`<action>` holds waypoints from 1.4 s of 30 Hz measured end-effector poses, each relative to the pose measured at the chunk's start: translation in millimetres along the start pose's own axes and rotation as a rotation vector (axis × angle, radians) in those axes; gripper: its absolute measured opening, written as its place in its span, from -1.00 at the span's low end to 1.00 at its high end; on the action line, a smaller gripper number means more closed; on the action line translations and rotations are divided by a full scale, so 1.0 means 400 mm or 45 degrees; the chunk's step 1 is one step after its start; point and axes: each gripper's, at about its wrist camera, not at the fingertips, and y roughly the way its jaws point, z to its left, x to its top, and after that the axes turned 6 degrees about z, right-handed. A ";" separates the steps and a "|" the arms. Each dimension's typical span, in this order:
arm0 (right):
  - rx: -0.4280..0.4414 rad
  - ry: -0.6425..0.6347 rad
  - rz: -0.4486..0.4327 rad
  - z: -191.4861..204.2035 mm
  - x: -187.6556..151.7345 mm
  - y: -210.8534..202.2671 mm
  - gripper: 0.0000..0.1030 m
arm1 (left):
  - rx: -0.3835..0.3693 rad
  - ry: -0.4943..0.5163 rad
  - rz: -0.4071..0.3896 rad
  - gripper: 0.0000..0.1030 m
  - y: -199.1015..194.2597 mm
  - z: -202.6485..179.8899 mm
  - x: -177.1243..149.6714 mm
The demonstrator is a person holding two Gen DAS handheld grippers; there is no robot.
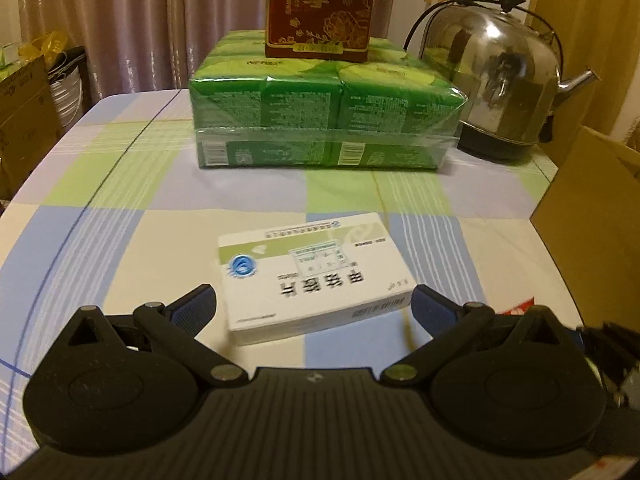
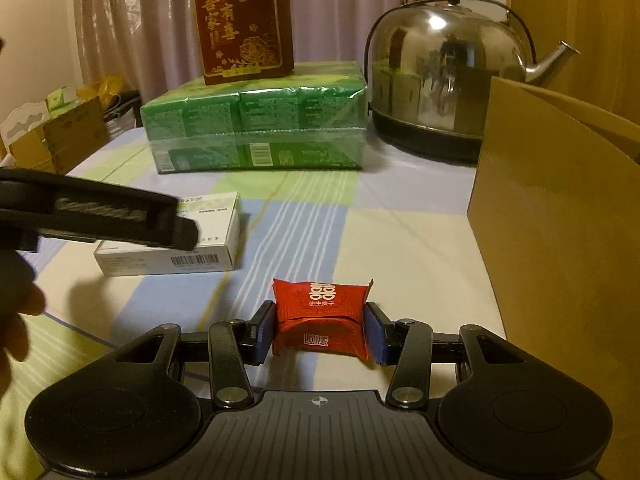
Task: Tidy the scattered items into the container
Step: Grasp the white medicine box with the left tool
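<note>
Closest in the right wrist view, the right tool (image 2: 320, 330) is clamped on a red sweet packet (image 2: 322, 314), its two blue pads pressed against the packet's left and right sides just above the checked worktop (image 2: 400, 248). Over in the left wrist view, the left tool (image 1: 314, 308) is spread wide, with its fingers flanking the near end of a white medicine box (image 1: 308, 274); neither pad is touching it. That box lies flat on the worktop, printed face up, its text upside down from this side. From the right wrist view the same box (image 2: 208, 240) sits left of the packet, with the left tool (image 2: 120, 220) hanging over it. To the right stands a brown cardboard box (image 2: 560, 220), its near wall upright beside the packet. Farther back, a green shrink-wrapped pack (image 2: 256, 128) rests in the middle of the worktop, and a dark red carton (image 2: 244, 24) stands upright on top of it. Right of the pack is a shiny steel kettle (image 2: 444, 68), spout pointing right. Behind everything hangs a pinkish curtain (image 2: 140, 20).
</note>
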 end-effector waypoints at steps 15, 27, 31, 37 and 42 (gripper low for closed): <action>0.077 -0.055 0.012 0.006 -0.011 -0.013 -0.14 | -0.132 0.375 -0.032 0.98 0.045 0.053 0.071; 0.093 -0.122 0.003 0.040 0.016 0.035 -0.14 | -0.395 0.728 0.091 0.98 0.102 0.106 0.093; 0.097 -0.120 0.004 0.045 0.021 0.042 -0.14 | -0.403 0.783 0.124 0.97 0.117 0.107 0.072; 0.102 -0.112 0.011 0.049 0.021 0.037 -0.14 | -0.372 0.792 0.146 0.44 0.091 0.088 0.022; 0.111 -0.106 0.035 0.054 0.007 0.016 -0.14 | -0.302 0.695 0.146 0.31 0.030 0.081 -0.043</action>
